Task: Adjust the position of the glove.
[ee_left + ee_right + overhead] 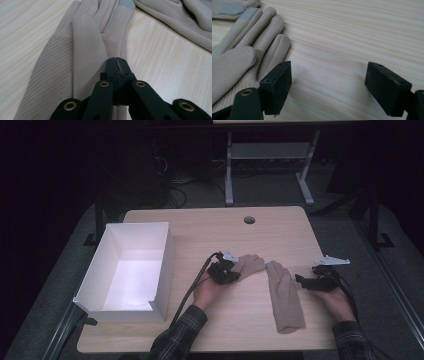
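My left hand-held gripper [117, 61] was clenched, its jaws pressed together on the fabric of one beige glove [82, 50] that lay flat on the desk [210, 227]. From the high view I saw this gripper [231, 270] at the glove's cuff end, the glove [250, 264] pointing away to the right. My right hand-held gripper [328, 85] was released, jaws wide apart over bare wood, with the fingers of the second glove [242, 55] just beside its left jaw. That second glove [285, 295] stretched lengthwise between my two hands. A white open box [131, 270] sat on the desk's left side, well apart from both gloves.
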`<state>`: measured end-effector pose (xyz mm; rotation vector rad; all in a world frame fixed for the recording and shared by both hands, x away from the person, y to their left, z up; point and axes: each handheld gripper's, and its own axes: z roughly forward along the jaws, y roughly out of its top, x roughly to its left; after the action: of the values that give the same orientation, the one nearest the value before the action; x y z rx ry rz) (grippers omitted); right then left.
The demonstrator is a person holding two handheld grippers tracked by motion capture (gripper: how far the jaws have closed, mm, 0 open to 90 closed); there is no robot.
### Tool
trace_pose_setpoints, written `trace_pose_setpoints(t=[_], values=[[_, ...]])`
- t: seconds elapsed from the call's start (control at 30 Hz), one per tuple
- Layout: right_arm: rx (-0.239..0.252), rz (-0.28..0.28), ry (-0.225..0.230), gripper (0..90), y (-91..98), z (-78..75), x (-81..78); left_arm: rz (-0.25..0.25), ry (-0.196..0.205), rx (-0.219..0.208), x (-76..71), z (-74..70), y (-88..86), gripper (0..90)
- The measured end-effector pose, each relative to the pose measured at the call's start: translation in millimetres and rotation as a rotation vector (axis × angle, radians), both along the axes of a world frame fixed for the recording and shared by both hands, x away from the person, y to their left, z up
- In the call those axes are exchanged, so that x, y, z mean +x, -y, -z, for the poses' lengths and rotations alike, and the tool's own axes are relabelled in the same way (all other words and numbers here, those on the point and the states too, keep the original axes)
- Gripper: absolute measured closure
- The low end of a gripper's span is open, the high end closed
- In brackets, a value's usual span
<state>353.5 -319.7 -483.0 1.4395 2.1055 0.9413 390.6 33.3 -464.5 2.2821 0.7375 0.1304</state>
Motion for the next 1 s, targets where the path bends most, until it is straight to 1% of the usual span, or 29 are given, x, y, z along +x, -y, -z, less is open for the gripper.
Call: trace_pose_setpoints(t=[0.07, 0.17, 0.27, 0.3, 0.33, 0.43, 0.47, 0.53, 0.57, 0.6, 0.7, 0.73, 0.77, 0.9, 1.0], values=[[0.0, 0.0, 0.0, 21.1, 0.0, 0.0, 0.0, 0.001, -0.008, -0.013, 0.2, -1.9, -2.1, 89.5], [0.0, 0.0, 0.0, 21.1, 0.0, 0.0, 0.0, -0.002, -0.003, -0.017, 1.5, -8.0, -9.2, 89.5], [0.0, 0.0, 0.0, 21.1, 0.0, 0.0, 0.0, -0.035, 0.022, -0.002, 4.7, -15.9, -19.9, 89.5], [0.0, 0.0, 0.0, 21.1, 0.0, 0.0, 0.0, -0.05, 0.032, 0.005, 7.2, -18.6, -25.6, 89.5], [0.0, 0.0, 0.0, 21.1, 0.0, 0.0, 0.0, -0.07, 0.037, 0.002, 9.0, -19.7, -29.9, 89.6], [0.0, -0.001, 0.0, 21.1, 0.0, 0.0, 0.0, -0.112, 0.052, 0.021, 16.1, -20.8, -44.0, 89.5], [0.0, -0.001, 0.0, 21.1, 0.0, 0.0, 0.0, -0.122, 0.051, 0.019, 17.8, -20.3, -47.3, 89.5], [0.0, -0.001, 0.0, 21.1, 0.0, 0.0, 0.0, -0.145, 0.048, 0.029, 21.3, -18.1, -54.1, 89.5], [0.001, 0.0, -0.001, 21.1, -0.1, 0.0, -0.1, -0.15, 0.04, 0.036, 22.9, -16.0, -57.2, 89.5], [0.0, -0.001, 0.0, 21.1, 0.0, 0.0, 0.0, -0.155, 0.034, 0.032, 23.4, -14.2, -58.0, 89.5], [0.001, -0.001, -0.001, 20.9, -0.1, 0.0, 0.0, -0.154, 0.015, 0.057, 24.5, -7.4, -59.4, 89.5], [0.0, -0.001, 0.0, 21.0, -0.1, 0.0, 0.0, -0.154, 0.014, 0.059, 24.4, -5.0, -59.5, 89.5], [0.0, -0.001, -0.001, 21.0, -0.1, 0.0, 0.0, -0.158, 0.014, 0.049, 24.0, -4.4, -59.9, 89.6], [0.0, -0.002, -0.001, 20.9, -0.1, 0.0, -0.1, -0.144, 0.01, 0.071, 19.9, -5.8, -60.0, 89.6], [0.001, -0.003, -0.001, 20.9, -0.2, 0.0, -0.1, -0.132, -0.006, 0.085, 12.8, -7.6, -60.1, 89.6]])
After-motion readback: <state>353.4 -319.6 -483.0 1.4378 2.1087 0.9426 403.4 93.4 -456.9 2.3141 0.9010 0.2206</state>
